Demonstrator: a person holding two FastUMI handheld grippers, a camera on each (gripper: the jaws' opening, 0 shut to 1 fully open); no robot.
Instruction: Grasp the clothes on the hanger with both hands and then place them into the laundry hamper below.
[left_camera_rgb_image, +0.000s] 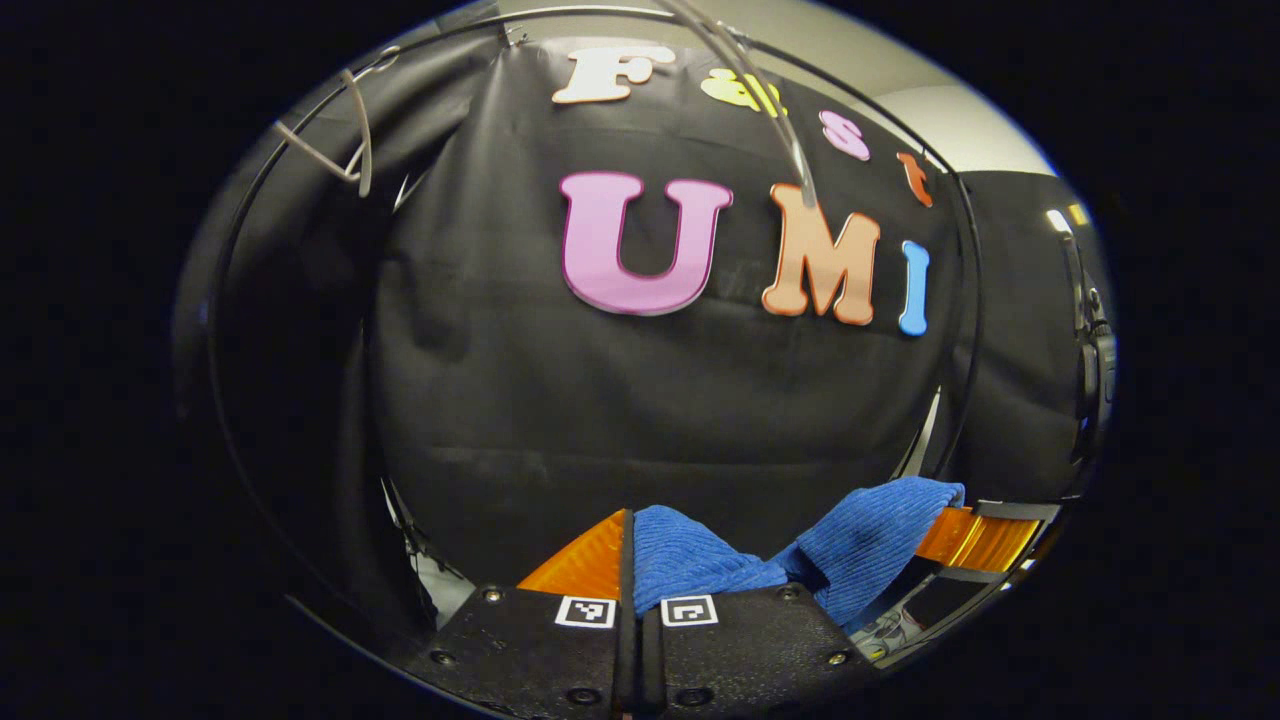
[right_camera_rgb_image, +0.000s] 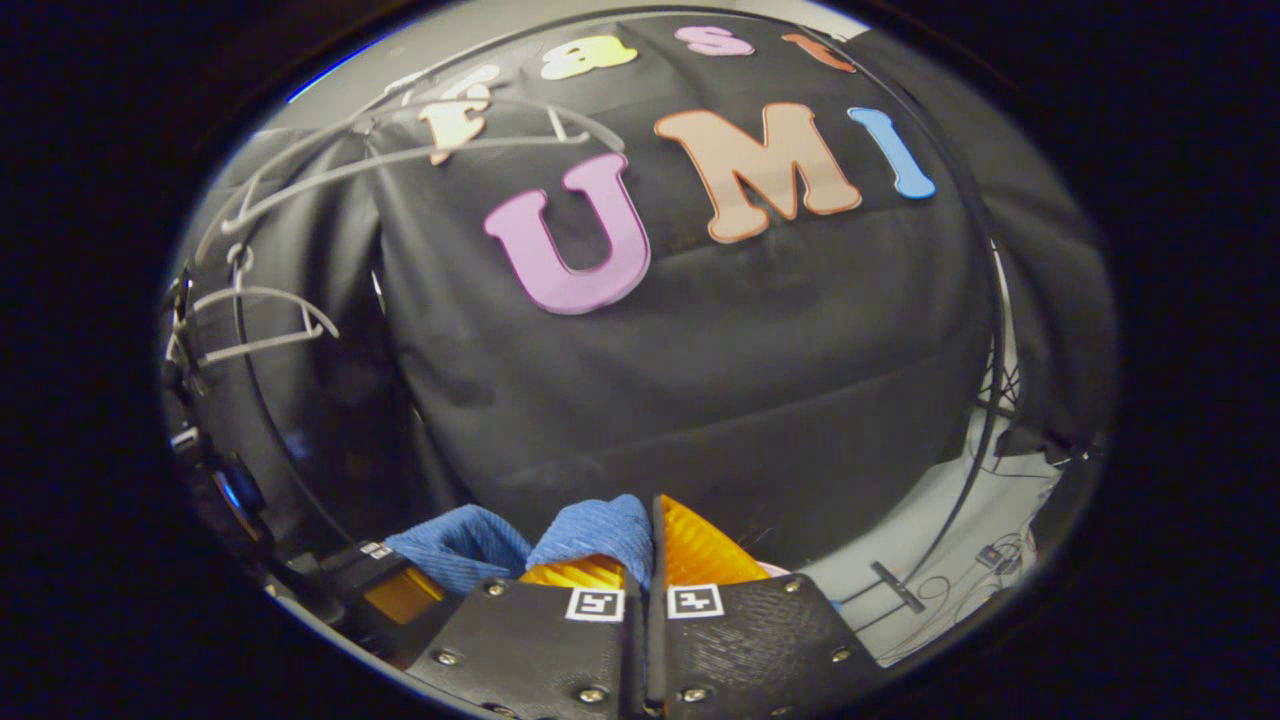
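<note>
Cloth (left_camera_rgb_image: 700, 565) stretches between both clenched hand-held grippers (left_camera_rgb_image: 628, 560) (right_camera_rgb_image: 652, 545), pinched in each.

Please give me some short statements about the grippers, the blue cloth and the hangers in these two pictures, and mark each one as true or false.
1. The left gripper is shut on the blue ribbed cloth. True.
2. The right gripper is wide open and holds nothing. False: its fingers are closed on the same blue cloth.
3. The blue cloth hangs on a hanger. False: it stretches between the two grippers.
4. Bare pale wire hangers hang at the upper left in the right gripper view. True.
</note>
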